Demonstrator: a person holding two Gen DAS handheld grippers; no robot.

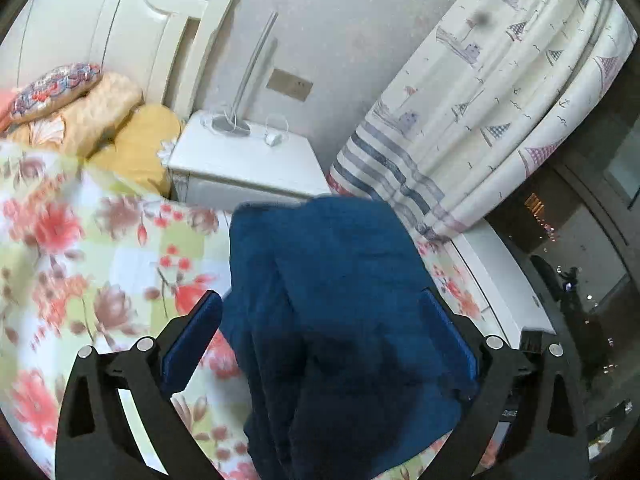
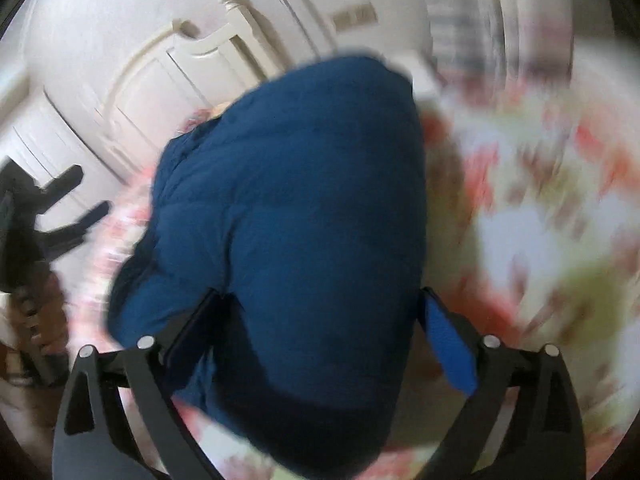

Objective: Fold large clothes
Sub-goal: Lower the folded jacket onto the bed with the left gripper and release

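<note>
A dark blue padded garment [image 1: 340, 288] hangs in a bunched fold over the floral bed cover [image 1: 100, 248]. My left gripper [image 1: 324, 300] stands wide open around it, with the cloth draped between the blue pads and over the right one. In the right wrist view, which is blurred by motion, the same blue garment [image 2: 296, 216] fills the middle. My right gripper [image 2: 320, 300] is also wide open, with the cloth lying between its fingers [image 2: 448, 344]. The left gripper shows there as a dark shape [image 2: 56, 216] at the left edge.
A white nightstand [image 1: 240, 164] with a lamp base stands beside the bed. A white headboard [image 1: 120, 28] and several pillows [image 1: 100, 116] lie at the upper left. A sailboat-print curtain [image 1: 500, 100] hangs at the right, by a dark window.
</note>
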